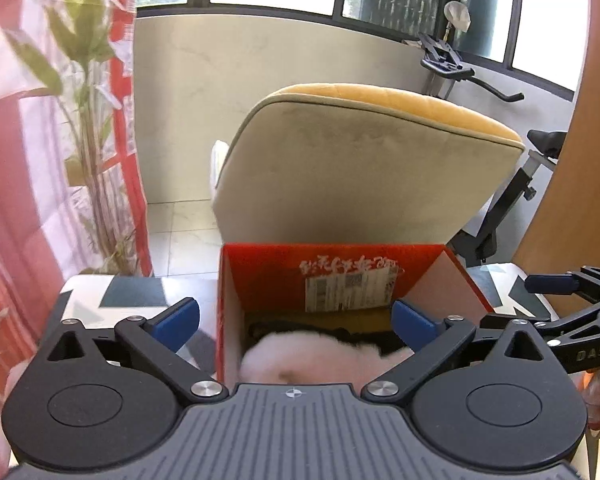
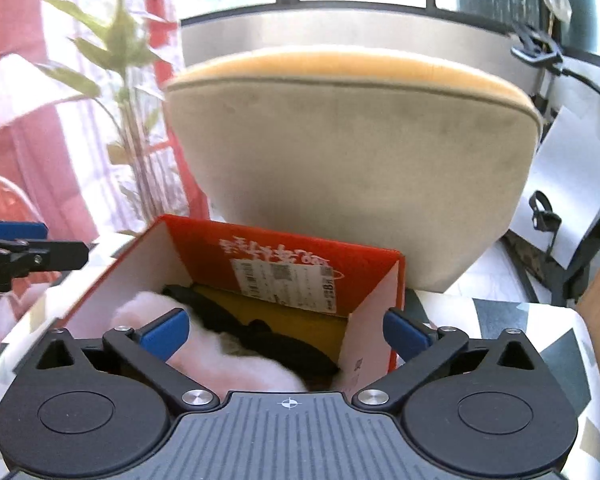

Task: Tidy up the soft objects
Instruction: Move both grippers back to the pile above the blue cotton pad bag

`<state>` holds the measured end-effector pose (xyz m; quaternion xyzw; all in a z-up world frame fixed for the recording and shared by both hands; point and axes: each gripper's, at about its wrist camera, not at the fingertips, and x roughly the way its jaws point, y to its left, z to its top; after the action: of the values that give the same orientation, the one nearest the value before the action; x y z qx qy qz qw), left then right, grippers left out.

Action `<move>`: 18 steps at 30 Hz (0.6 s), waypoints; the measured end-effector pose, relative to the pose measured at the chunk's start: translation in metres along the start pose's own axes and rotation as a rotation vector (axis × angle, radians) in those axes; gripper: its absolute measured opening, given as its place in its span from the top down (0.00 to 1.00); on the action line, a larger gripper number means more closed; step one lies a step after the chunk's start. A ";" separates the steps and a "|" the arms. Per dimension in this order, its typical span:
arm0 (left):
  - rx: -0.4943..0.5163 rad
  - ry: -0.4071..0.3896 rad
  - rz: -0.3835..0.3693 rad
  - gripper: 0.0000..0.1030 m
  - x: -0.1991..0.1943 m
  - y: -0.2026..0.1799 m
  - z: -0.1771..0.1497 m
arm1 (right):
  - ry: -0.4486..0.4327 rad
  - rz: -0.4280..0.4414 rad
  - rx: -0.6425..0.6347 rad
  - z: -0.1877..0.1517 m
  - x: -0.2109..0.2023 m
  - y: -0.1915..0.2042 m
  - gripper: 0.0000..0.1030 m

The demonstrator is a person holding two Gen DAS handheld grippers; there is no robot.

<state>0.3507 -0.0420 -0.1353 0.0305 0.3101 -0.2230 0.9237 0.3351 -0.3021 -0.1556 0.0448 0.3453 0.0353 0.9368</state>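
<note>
Both the left gripper [image 1: 296,326] and right gripper [image 2: 286,334] gape wide, holding nothing, above the red box [image 2: 300,256]. A white fluffy thing [image 2: 236,364] lies inside. The box's label [image 2: 288,284] is unreadable; the gripper arm reads "DAS".

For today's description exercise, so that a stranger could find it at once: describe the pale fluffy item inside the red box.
Start at the big beige cushion standing upright behind the patterned table. In front of it sits an open red cardboard box with a white label. Inside lies the fluffy white-pink soft item; unlike the black thing lying across it, it is pale and furry.
</note>
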 end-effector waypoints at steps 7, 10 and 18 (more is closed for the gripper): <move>0.013 -0.018 0.051 0.00 -0.046 -0.001 -0.038 | -0.093 0.039 0.028 -0.034 -0.052 0.013 0.00; 0.005 -0.028 0.062 0.00 -0.066 0.001 -0.057 | -0.116 0.039 0.046 -0.052 -0.070 0.018 0.00; -0.019 -0.028 0.104 0.00 -0.103 -0.002 -0.107 | -0.125 0.033 0.058 -0.109 -0.096 0.032 0.00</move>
<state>0.2175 0.0174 -0.1610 0.0348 0.2971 -0.1720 0.9386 0.1904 -0.2730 -0.1735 0.0797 0.2860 0.0377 0.9542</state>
